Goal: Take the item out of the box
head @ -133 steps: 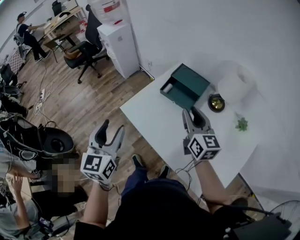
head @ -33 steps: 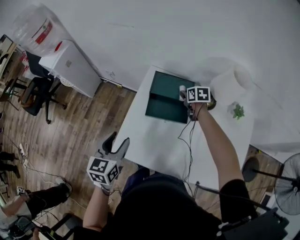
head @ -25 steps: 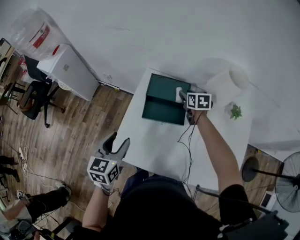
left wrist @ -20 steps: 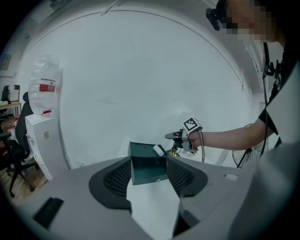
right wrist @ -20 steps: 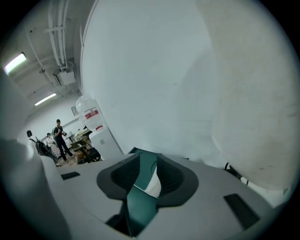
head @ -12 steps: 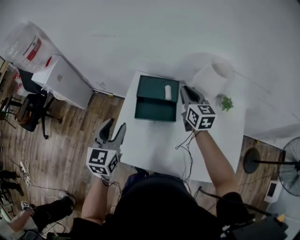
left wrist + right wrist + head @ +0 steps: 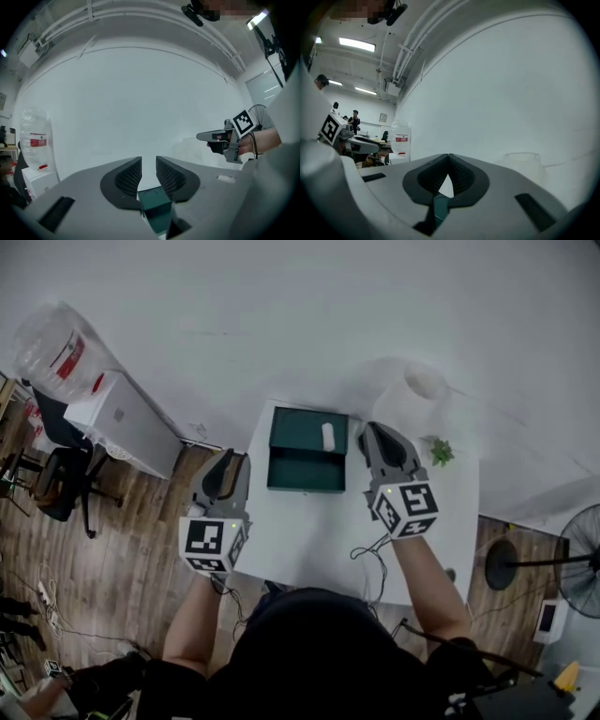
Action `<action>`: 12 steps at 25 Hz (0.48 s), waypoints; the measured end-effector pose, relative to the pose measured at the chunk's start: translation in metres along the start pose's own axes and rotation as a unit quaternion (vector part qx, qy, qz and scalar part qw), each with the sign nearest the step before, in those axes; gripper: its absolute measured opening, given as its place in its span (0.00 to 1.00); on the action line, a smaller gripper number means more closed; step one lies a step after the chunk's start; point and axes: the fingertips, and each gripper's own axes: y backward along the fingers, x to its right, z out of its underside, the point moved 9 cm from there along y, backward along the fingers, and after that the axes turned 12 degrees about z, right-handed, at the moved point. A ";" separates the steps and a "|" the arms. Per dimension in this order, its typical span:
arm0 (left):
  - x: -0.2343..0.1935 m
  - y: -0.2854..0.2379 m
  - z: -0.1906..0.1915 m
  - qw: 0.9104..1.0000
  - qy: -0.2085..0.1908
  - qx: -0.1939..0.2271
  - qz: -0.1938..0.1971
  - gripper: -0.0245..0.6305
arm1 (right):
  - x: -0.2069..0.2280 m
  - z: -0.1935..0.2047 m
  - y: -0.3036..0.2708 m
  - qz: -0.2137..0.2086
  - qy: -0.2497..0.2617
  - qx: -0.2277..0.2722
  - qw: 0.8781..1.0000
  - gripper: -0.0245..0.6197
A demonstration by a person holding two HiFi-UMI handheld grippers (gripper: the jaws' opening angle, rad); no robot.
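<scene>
- Hovering above the white bench (image 7: 309, 531), both tongs are clear of the dark green box (image 7: 305, 472) and touch nothing.
- The left tongs (image 7: 228, 465) have just been closing. A narrow gap remains between the pads, with nothing gripped there; the box only shows through the gap from well beyond.
- The right tongs (image 7: 382, 439) have just clenched fully. The tips meet and carry nothing.
- The item (image 7: 328, 436), small, white and oblong, lies on the far half of the box near its right edge, just beside the right tongs in the head view.
- Whether the item rests on a lid panel or down in a compartment cannot be told from here.
- The near half of the box reads as an open tray, and it looks empty.
- My reading is that the task sits between steps, since neither hand works the box and the item has not reached the bare bench.
- If the item counts as not yet out, the right tongs are the nearer pair for the job.
- They would need to open again, come down over the item, straddle its short width and close gently.
- They would then lift it clear of the box wall before setting it on the bench.
- The left tongs could steady the box, which looks light enough to slide.
- The small plant (image 7: 439, 450) to the right should be avoided.
</scene>
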 end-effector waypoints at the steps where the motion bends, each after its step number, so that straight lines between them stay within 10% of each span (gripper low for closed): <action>1: -0.001 -0.001 -0.007 1.000 -0.002 0.007 0.003 0.17 | -0.004 -0.007 0.005 -0.001 0.007 0.010 1.000 0.05; 12: -0.003 0.001 -0.044 0.997 -0.003 0.065 0.041 0.05 | -0.033 -0.043 0.048 0.034 0.072 0.086 0.993 0.05</action>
